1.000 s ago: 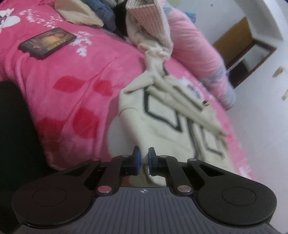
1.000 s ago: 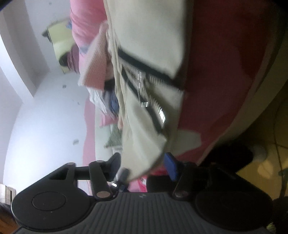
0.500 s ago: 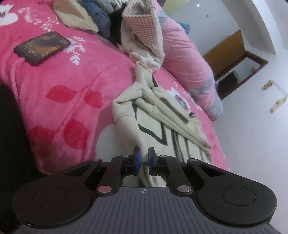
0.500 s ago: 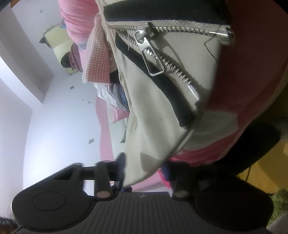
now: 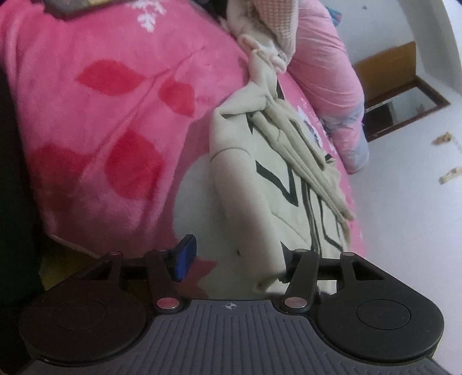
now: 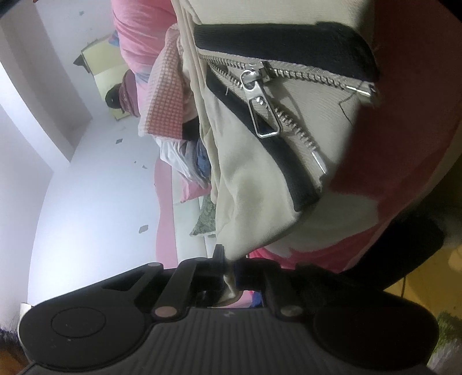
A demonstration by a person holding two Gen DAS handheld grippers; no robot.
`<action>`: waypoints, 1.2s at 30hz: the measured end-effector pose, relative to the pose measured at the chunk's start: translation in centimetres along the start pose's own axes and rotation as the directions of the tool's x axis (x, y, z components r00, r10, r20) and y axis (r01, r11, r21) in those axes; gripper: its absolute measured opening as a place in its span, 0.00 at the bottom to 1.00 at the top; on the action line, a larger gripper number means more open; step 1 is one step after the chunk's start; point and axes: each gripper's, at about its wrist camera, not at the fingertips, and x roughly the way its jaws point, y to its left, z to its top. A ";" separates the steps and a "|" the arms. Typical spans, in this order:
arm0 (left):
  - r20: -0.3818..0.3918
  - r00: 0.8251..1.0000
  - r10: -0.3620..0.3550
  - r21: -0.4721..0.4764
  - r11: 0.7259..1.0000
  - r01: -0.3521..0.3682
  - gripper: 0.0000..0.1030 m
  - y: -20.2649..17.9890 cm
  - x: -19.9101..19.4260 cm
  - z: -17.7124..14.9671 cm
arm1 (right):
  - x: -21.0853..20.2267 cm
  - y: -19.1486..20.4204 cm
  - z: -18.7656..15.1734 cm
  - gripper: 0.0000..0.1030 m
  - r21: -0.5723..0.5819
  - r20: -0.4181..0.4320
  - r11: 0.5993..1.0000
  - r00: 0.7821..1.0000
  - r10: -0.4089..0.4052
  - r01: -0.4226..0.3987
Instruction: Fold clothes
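Change since earlier frames: left gripper, previously pinched on the garment's hem, now has its jaws opening; right gripper, previously spread, is now pressed together on a fabric corner.
Left wrist view, garment: one cream jacket with black line pattern lies lengthwise on the pink blanket, sleeves bunched along its right side.
Left wrist view, gripper state: jaws spread and opening; jacket hem lies between them, against the right finger, clear of the blue left pad.
Left wrist view, other items: one pink checked cloth at the jacket's far end; one pink pillow beside it.
Right wrist view, garment: one silver zipper with one pull tab, bordered by black trim, partly unzipped.
Right wrist view, gripper state: jaws pinching the jacket's lower corner.
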 end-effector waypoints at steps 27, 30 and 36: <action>0.056 0.970 0.235 0.436 0.868 -0.236 0.17 -6.9 3.2 -1.1 | -27.2 14.0 3.9 0.59 -0.298 0.684 0.665 0.639 -0.352 0.685; 0.058 0.966 0.253 0.449 0.857 -0.252 0.18 -7.3 3.6 -1.1 | -27.5 11.8 5.1 0.59 -0.271 0.632 0.725 0.685 -0.363 0.633; 0.056 0.962 0.266 0.449 0.854 -0.262 0.18 -7.4 3.6 -1.1 | -27.2 9.2 4.9 0.58 -0.270 0.540 0.818 0.783 -0.308 0.508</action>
